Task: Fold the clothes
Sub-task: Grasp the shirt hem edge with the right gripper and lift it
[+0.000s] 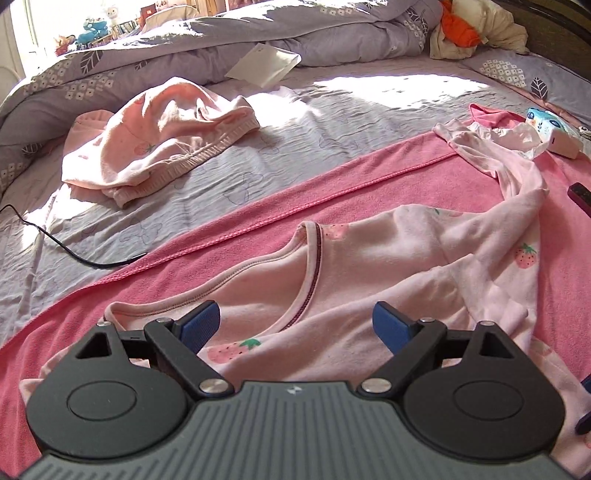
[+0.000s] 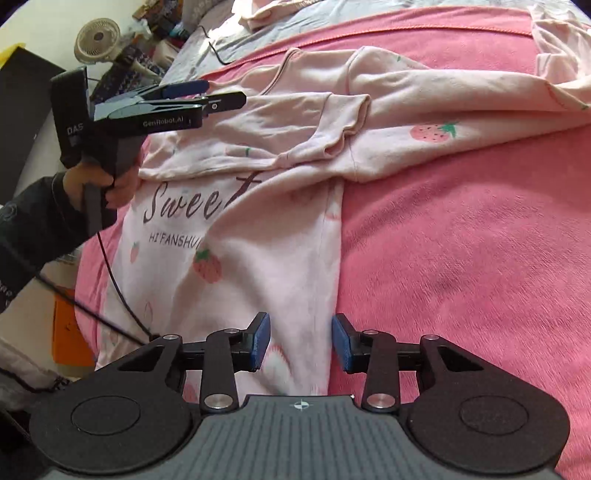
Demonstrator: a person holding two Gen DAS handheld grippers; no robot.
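A pale pink strawberry-print shirt (image 1: 369, 266) lies on a pink blanket (image 1: 280, 192), one sleeve folded across its chest. It also shows in the right wrist view (image 2: 258, 240), with "Sweet" printed on it. My left gripper (image 1: 295, 325) is open and empty, hovering over the shirt's collar; it also shows in the right wrist view (image 2: 207, 94), held by a hand. My right gripper (image 2: 300, 341) is open and empty, its jaws either side of the shirt's right side edge near the hem.
Crumpled pink trousers (image 1: 159, 147) lie on the grey sheet at the left. A black cable (image 1: 74, 251) runs beside the blanket. A small box (image 1: 554, 133), a rolled duvet (image 1: 258, 37) and a clothes pile (image 1: 476, 29) lie farther back. A fan (image 2: 98, 38) stands beyond the bed.
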